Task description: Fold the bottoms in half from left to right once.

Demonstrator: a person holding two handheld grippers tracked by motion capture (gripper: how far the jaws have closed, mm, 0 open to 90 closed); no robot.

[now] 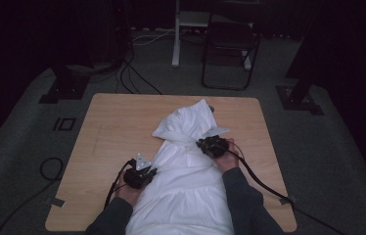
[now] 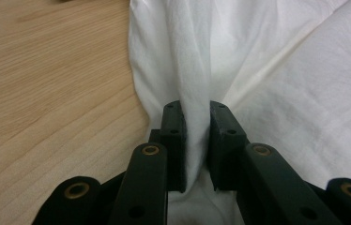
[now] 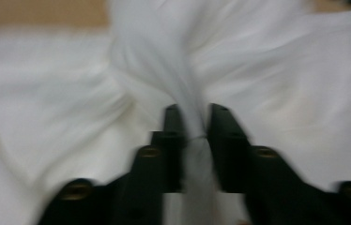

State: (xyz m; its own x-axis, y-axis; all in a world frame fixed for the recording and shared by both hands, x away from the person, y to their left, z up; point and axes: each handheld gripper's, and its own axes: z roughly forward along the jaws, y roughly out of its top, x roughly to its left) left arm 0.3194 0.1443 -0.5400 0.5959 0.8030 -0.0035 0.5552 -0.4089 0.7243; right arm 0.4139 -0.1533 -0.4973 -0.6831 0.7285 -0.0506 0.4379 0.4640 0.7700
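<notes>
Dimly lit: wooden table [image 1: 107, 127] on grey carpet [image 1: 328, 156]; both claws pinching white cloth [image 1: 191, 186] (bunched).

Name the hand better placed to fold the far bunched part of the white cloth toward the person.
Right. The right gripper pinches the crumpled white cloth just below that bunch; the left gripper grips its near left edge on the light wooden table.
</notes>
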